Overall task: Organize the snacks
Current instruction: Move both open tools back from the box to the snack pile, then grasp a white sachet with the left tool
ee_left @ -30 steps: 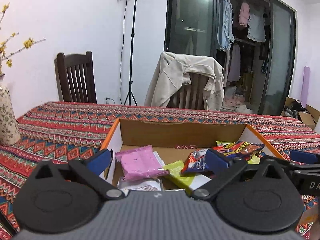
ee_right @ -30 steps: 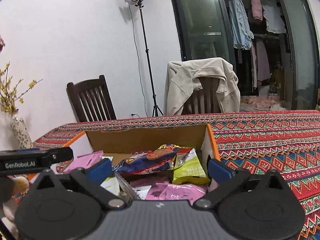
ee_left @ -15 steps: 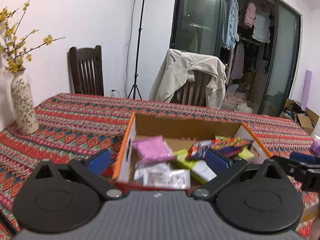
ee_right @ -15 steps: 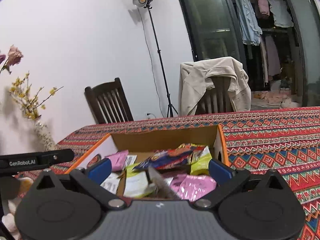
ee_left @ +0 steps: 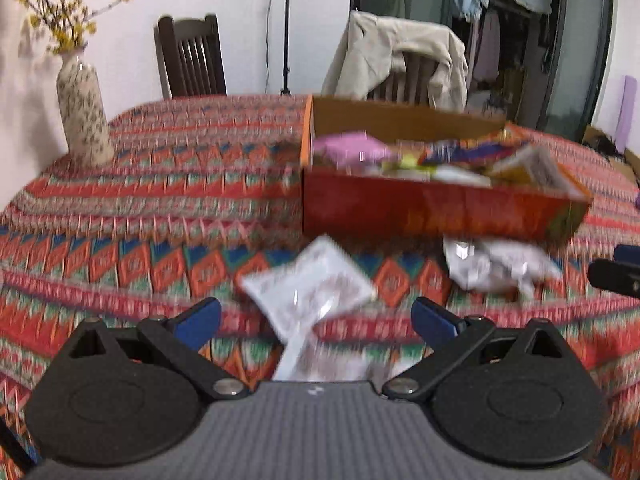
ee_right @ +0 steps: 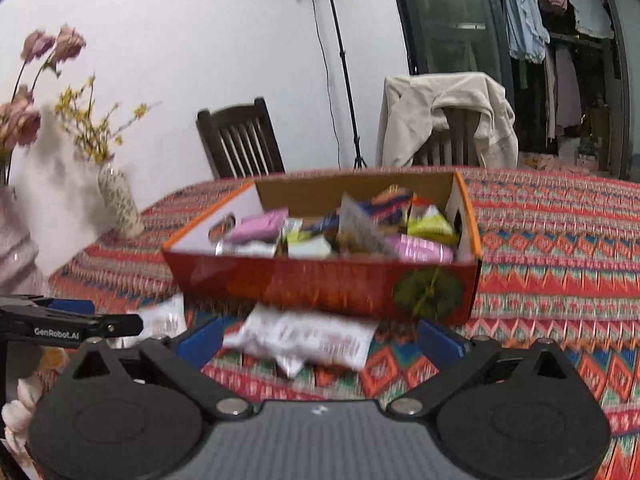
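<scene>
Both grippers have drawn back from above the snack box (ee_left: 436,208) to its near side; two white packets on the patterned tablecloth (ee_left: 120,208), unseen a second ago, now show, so sorting looks unfinished. Left gripper (ee_left: 316,320): low and level, fingers apart, empty, one white packet (ee_left: 308,292) between the fingertips. Right gripper (ee_right: 318,336): level, fingers apart, empty, second white packet (ee_right: 312,340) just ahead between them. The box, full of wrappers, stands beyond both.

Two packets (ee_left: 308,292) (ee_left: 496,268) on table before snack-filled box (ee_left: 436,208).
</scene>
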Demonstrator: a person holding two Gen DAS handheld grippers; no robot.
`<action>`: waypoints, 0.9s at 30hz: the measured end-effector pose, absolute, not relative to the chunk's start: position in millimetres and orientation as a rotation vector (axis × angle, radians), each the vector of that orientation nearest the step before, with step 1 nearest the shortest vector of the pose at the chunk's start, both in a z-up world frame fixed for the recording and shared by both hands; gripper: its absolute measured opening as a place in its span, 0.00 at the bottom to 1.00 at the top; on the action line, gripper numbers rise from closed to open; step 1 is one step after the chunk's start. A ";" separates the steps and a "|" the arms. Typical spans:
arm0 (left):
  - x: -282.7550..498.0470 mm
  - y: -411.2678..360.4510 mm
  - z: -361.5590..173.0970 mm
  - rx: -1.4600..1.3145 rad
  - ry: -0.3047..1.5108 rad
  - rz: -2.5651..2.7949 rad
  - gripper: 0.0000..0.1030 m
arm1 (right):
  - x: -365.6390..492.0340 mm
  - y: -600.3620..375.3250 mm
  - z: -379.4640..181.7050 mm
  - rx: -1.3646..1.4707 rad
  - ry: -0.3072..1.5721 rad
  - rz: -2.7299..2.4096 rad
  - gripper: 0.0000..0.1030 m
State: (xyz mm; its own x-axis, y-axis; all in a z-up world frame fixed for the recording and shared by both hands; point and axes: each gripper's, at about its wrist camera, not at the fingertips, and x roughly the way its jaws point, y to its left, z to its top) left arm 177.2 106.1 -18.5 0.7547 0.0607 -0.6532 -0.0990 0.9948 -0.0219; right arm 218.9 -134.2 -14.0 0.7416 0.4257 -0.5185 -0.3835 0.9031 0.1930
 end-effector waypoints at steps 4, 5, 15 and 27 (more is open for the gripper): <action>165.8 101.5 -34.5 -0.025 0.751 0.065 1.00 | 209.8 -130.7 -29.0 0.062 0.629 0.439 1.00; 163.2 99.8 -36.9 -0.017 0.754 0.056 1.00 | 208.9 -130.4 -31.0 0.060 0.634 0.438 1.00; 156.3 86.7 -50.6 0.004 0.734 0.035 0.79 | 199.3 -127.0 -37.3 0.045 0.653 0.405 1.00; 149.1 98.9 -17.3 -0.070 0.607 0.026 0.56 | 211.5 -125.4 -26.9 0.066 0.654 0.390 1.00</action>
